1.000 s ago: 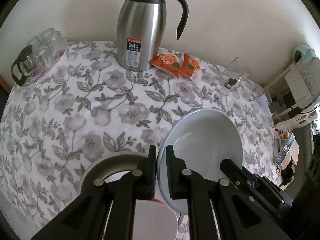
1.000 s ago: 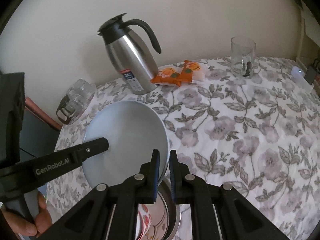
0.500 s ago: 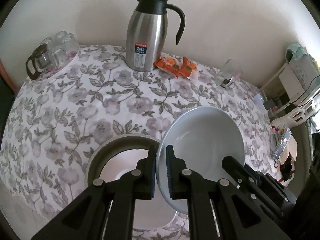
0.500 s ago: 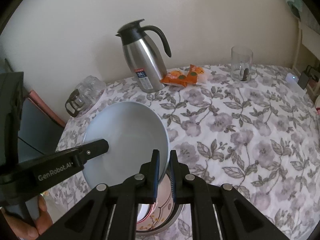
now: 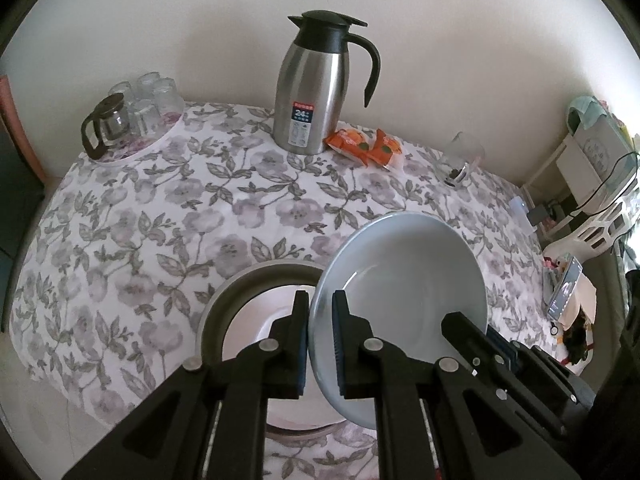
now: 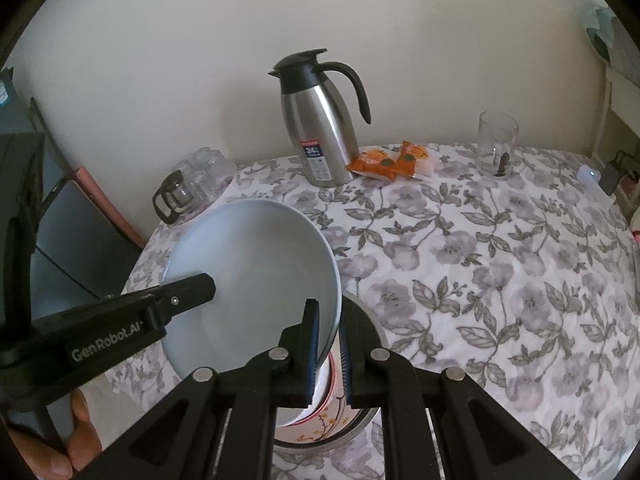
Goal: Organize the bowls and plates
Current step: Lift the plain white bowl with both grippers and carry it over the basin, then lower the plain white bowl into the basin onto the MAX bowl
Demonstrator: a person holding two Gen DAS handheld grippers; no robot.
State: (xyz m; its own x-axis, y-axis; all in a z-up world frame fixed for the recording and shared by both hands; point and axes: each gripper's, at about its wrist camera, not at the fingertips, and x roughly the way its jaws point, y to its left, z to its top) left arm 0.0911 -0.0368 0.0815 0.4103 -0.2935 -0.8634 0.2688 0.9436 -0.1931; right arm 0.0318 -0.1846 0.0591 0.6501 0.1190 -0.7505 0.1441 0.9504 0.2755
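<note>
A pale blue plate (image 5: 404,280) hangs tilted in the air above the table, gripped at opposite rims. My left gripper (image 5: 320,304) is shut on its left rim. My right gripper (image 6: 329,314) is shut on the right rim of the same plate (image 6: 252,264). The left gripper's finger (image 6: 192,292) shows across the plate in the right wrist view. Below it a stack sits on the floral tablecloth: a grey-rimmed dish (image 5: 236,296) holding a white dish, and a flower-patterned plate (image 6: 328,420) inside the grey rim (image 6: 374,330).
At the back of the table stand a steel thermos jug (image 5: 312,92), orange snack packets (image 5: 362,146) and a glass mug (image 6: 496,144). A glass teapot with glasses (image 5: 128,120) sits at the far left edge. A white rack (image 5: 592,184) stands beyond the right edge.
Both grippers have lifted the pale blue plate up and back from the wall. The stack under it now shows more fully and lies farther below.
</note>
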